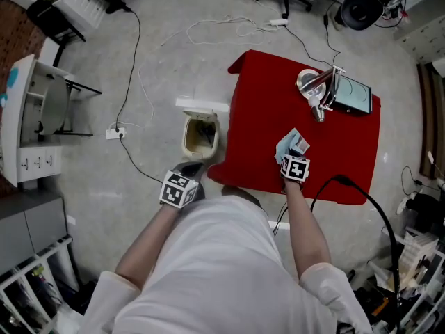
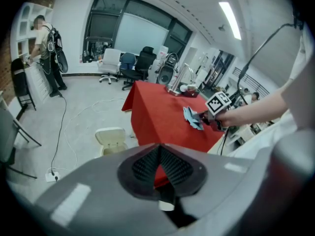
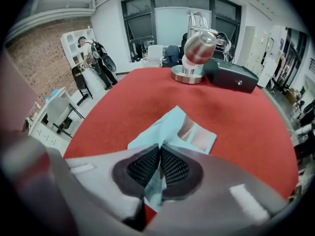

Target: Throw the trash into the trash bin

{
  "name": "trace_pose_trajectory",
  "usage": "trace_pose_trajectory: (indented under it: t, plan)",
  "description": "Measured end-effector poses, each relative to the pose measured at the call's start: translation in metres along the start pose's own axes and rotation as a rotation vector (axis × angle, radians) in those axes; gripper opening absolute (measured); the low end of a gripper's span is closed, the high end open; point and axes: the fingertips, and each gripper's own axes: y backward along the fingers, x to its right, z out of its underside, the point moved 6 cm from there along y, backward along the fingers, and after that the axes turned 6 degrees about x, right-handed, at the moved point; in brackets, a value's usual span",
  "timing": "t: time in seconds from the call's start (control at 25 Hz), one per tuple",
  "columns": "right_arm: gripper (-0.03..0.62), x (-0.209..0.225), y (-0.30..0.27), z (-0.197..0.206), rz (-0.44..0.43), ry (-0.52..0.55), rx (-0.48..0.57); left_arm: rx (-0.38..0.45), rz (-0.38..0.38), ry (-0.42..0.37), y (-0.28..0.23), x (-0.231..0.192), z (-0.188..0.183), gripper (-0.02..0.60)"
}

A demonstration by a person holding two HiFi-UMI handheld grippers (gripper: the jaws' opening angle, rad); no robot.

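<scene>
**Blue packet pinched over the red worktop, bin open beside it**

Head view: a grey floor [image 1: 160, 61] trailed with cables [image 1: 132, 82] carries a red worktop [image 1: 264, 117]. Just beside the worktop's left edge stands a cream trash bin [image 1: 200, 138] with its lid [image 1: 201, 106] flipped back. The inside is in shadow, and what lies in it cannot be told. The right gripper [image 1: 291, 153] is stretched forward over the near part of the worktop, with the trash [image 1: 292, 142], a light-blue packet, at its tip. The left gripper [image 1: 192, 168] hangs off the worktop, over the floor on the near side of the bin, and points towards it. At the worktop's far end a shiny metal vessel [image 1: 314, 88] on a round base stands just beside a black case [image 1: 353, 96].

Left gripper view: the jaws meet at their tips with nothing between them. Beyond them are the open bin on the floor and the near corner of the worktop. Farther off the other gripper pinches the packet. At the far left a person [image 2: 47, 45] stands by white shelves [image 2: 22, 26], and office chairs [image 2: 138, 65] line the back windows.

Right gripper view: the jaws are closed on the packet's near edge, pads pressing it from both sides. The rest of the packet spreads over the red surface beyond them. The vessel and the case stand well apart from it, farther back.
</scene>
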Motion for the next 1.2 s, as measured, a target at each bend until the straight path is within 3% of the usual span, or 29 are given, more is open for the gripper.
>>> trace_pose_trajectory:
  t: [0.44,0.68,1.0,1.2]
  plan:
    - [0.009,-0.043,0.032,-0.014,-0.049,0.0,0.1,0.011,0.033,-0.009,0.008,-0.024,0.001,0.006]
    - [0.009,-0.087,0.044,-0.032,-0.15,0.061,0.138,0.043,0.05,0.001,0.009,-0.03,-0.005,0.006]
    - [0.009,-0.18,0.036,-0.052,-0.291,0.162,0.138,0.061,0.04,0.025,0.03,-0.066,-0.001,0.006]
    - [0.009,-0.232,0.03,-0.059,-0.401,0.17,0.123,0.063,0.02,0.051,0.046,-0.091,0.005,0.005]
